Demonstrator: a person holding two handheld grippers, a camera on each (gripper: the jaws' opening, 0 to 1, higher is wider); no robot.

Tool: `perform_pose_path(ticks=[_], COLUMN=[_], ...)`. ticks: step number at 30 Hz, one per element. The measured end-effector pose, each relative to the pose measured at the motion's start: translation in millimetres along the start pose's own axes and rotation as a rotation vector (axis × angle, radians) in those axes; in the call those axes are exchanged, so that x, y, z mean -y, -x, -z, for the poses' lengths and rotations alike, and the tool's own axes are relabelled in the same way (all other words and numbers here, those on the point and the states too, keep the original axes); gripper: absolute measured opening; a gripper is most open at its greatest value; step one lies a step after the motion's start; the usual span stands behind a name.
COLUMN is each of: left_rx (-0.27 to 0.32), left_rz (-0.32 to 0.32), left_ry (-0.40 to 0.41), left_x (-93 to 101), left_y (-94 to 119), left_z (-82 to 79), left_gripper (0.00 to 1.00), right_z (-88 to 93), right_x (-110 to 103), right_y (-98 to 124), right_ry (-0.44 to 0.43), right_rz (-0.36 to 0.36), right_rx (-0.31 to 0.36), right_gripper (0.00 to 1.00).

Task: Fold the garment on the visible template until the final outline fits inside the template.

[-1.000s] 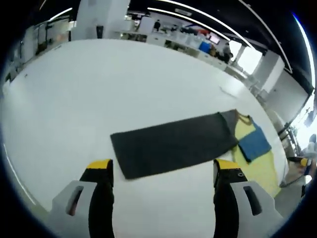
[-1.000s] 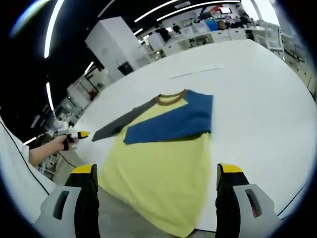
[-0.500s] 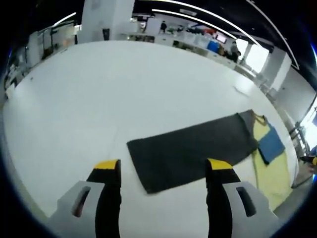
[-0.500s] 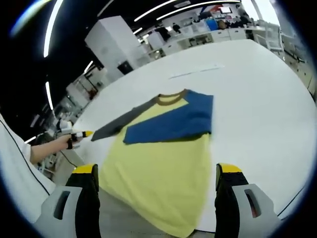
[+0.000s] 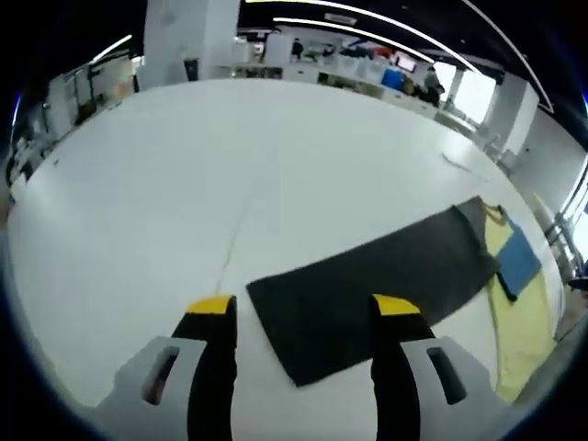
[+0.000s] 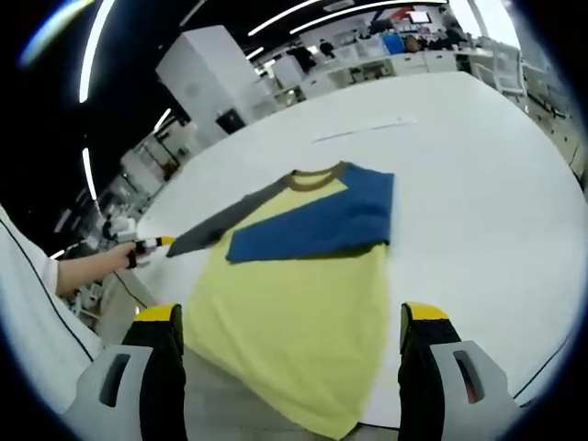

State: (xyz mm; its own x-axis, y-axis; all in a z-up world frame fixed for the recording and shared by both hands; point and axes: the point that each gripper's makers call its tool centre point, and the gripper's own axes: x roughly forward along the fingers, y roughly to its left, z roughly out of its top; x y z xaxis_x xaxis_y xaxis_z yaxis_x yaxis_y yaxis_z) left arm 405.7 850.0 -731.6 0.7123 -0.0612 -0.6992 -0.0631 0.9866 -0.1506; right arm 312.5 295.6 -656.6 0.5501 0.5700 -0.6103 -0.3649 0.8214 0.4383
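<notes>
In the left gripper view, the left tool (image 5: 296,317) is rising from the bottom of the frame with its two yellow-tipped jaws standing apart and nothing between them, and it is hanging just over the near end of a long dark grey sleeve (image 5: 372,283) that is lying flat on the white table (image 5: 184,175). The sleeve is running from the lower middle of the frame up toward the right edge, where it is joining the yellow body of the garment (image 5: 514,312), with a blue sleeve (image 5: 519,262) folded across it. In the right gripper view, the right tool (image 6: 287,331) is likewise showing its jaws wide apart and empty at the bottom of the frame, hovering above the yellow hem of the garment (image 6: 294,303), which is filling the middle of the frame. The blue sleeve (image 6: 322,225) is lying folded inward over the chest, while the grey sleeve (image 6: 220,225) is stretching out toward the left edge, where the left tool (image 6: 152,244) is showing small in the person's hand (image 6: 124,254). I cannot make out any template outline on the table from here. By my reckoning the job is only just getting going: one sleeve is folded in, the grey one is waiting to be brought across, and the long body is yet to be doubled up.
</notes>
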Motion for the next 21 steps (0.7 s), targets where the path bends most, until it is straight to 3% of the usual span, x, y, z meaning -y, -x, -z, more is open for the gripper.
perform_pose_path(ticks=[7, 21], left_rx=[-0.002, -0.017], left_rz=[-0.027, -0.092], left_ry=[0.017, -0.042], left_x=[-9.1, -25.4], left_y=[-9.0, -15.3], left_z=[-0.3, 0.9], left_gripper=[0.46, 0.31], right_z=[0.0, 1.7], right_x=[-0.7, -1.8], right_y=[-1.7, -3.5], right_ry=[0.006, 0.009], right_rz=[-0.001, -0.004], right_rx=[-0.005, -0.017], right_gripper=[0.98, 0.98])
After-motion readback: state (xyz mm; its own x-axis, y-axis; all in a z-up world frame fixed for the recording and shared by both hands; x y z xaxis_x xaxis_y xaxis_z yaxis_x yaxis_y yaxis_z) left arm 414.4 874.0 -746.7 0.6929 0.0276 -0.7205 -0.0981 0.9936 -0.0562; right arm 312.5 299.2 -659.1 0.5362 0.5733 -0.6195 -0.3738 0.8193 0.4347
